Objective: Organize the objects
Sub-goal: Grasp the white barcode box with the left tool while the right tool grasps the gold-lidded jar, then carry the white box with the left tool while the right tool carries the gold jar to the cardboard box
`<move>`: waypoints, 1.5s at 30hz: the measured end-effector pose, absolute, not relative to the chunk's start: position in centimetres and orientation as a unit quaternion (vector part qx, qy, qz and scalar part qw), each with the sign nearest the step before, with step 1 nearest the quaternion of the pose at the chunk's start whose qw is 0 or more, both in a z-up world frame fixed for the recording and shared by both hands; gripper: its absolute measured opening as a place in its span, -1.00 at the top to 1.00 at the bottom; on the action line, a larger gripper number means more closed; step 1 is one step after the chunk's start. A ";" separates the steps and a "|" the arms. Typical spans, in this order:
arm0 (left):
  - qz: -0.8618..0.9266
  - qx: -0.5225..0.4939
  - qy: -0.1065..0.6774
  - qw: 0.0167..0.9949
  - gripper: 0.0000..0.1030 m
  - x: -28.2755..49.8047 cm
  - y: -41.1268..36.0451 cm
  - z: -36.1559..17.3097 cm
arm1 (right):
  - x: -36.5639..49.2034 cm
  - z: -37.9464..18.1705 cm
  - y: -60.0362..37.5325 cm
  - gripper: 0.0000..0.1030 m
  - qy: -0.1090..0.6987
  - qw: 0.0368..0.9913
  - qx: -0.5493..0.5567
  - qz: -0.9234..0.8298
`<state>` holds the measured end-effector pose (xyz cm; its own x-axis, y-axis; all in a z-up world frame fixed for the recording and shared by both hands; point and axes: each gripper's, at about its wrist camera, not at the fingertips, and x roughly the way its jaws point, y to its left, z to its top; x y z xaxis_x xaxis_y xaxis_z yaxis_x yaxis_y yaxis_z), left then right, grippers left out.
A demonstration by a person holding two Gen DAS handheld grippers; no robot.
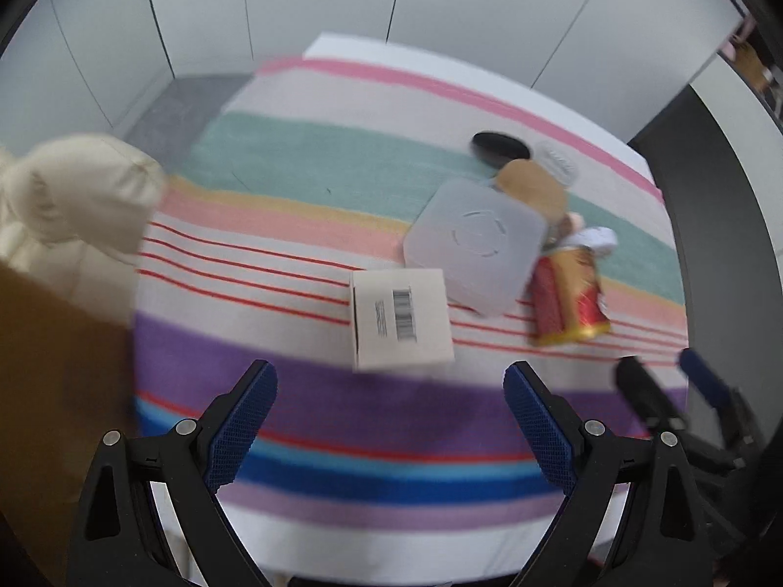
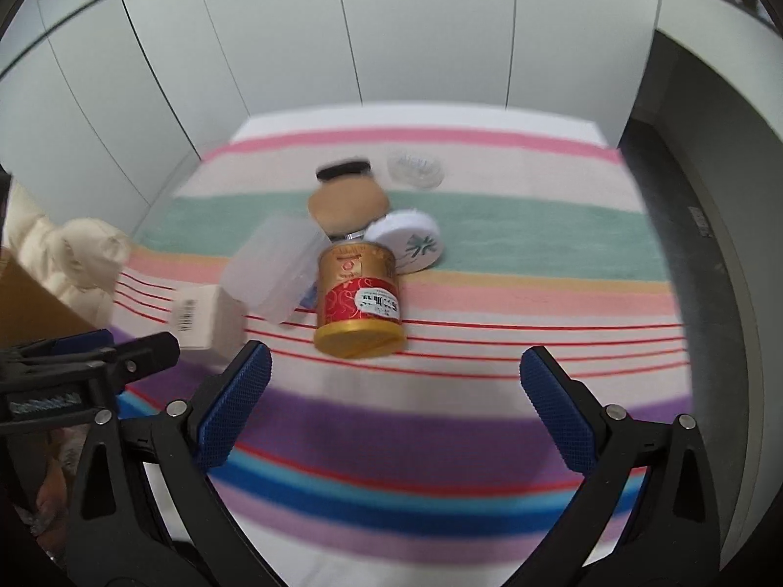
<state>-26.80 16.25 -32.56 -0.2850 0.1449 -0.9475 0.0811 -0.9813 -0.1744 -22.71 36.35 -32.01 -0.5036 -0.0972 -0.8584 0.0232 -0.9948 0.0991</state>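
Observation:
A heap of objects lies on a striped cloth (image 1: 303, 156) (image 2: 538, 225). A white carton with a barcode (image 1: 401, 318) (image 2: 205, 315) lies nearest the left gripper (image 1: 390, 381), which hangs open above the cloth with nothing between its blue pads. A frosted plastic box (image 1: 474, 244) (image 2: 274, 264) leans on a red and gold can (image 1: 570, 293) (image 2: 359, 298) lying on its side. Behind them sit a tan jar with a black lid (image 1: 528, 181) (image 2: 347, 200), a white round lid (image 2: 408, 242) and a clear lid (image 2: 416, 166). The right gripper (image 2: 394, 376) is open just short of the can.
A cream padded jacket (image 1: 73, 195) (image 2: 73, 254) and a brown cardboard box (image 1: 54, 391) (image 2: 29, 303) lie at the cloth's left edge. White panelled walls (image 2: 391, 24) stand behind. The right gripper's fingers (image 1: 646, 391) show at the lower right of the left wrist view.

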 end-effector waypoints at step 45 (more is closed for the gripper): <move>0.840 -0.541 -0.031 0.005 -0.02 -28.3 16.9 -24.4 | -24.6 -26.2 35.5 -0.15 -0.012 -0.002 0.484 -0.875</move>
